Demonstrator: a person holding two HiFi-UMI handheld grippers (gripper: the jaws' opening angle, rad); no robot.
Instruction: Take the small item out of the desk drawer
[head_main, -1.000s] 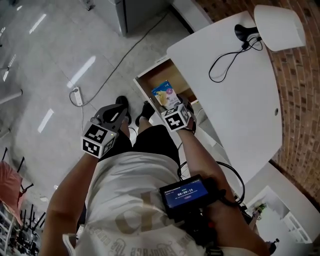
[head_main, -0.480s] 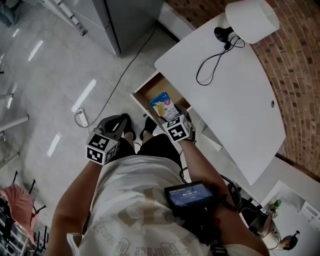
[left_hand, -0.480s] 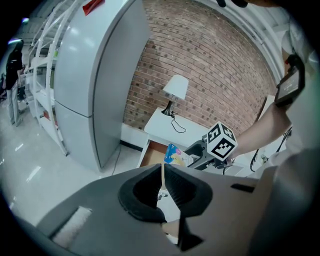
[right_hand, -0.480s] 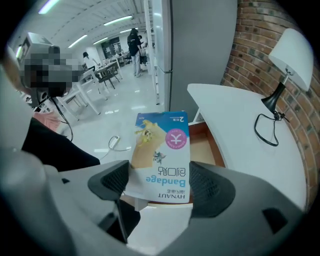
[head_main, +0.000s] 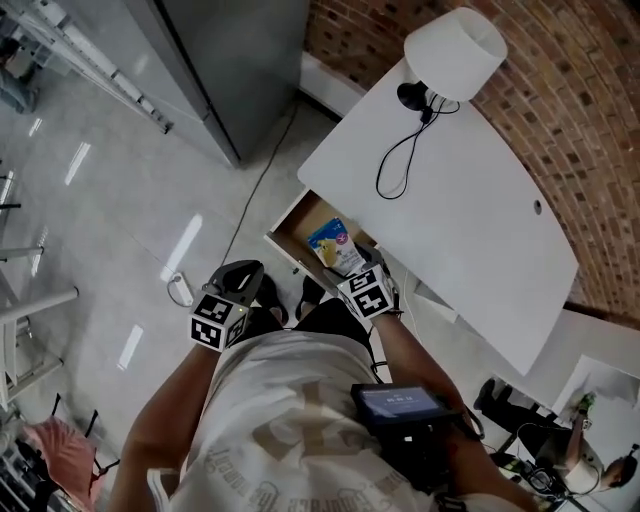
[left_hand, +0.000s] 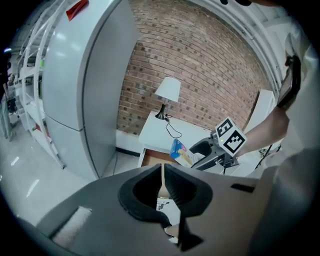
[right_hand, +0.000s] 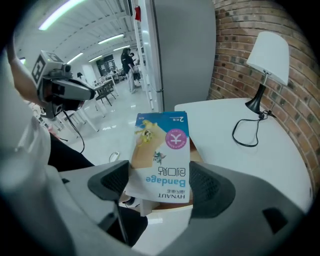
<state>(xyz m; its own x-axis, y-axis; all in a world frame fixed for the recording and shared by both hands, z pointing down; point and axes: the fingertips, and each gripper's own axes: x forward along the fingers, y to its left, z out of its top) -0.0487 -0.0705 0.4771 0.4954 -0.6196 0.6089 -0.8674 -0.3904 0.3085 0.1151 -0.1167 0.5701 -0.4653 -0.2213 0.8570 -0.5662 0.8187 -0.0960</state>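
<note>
Looking down, the open drawer (head_main: 300, 222) can be reached from above only at its front. The white desk top (head_main: 470, 210) overhangs its back, and the bandage box (head_main: 335, 245) clamped in my right gripper (head_main: 352, 270) stands over the opening. The desk top is bare across its middle — the lamp (head_main: 455, 50) and its cord (head_main: 398, 160) crowd the far corner. Left of the drawer the floor (head_main: 120, 200) lies open up to the grey cabinet (head_main: 240, 70), apart from a power strip (head_main: 180, 290).

Bright, even indoor light; ceiling strips (right_hand: 60, 14) glare off the glossy floor (head_main: 185, 245). Both gripper views bend like a fisheye, corners black, nearest parts soft. Shadows faint.
</note>
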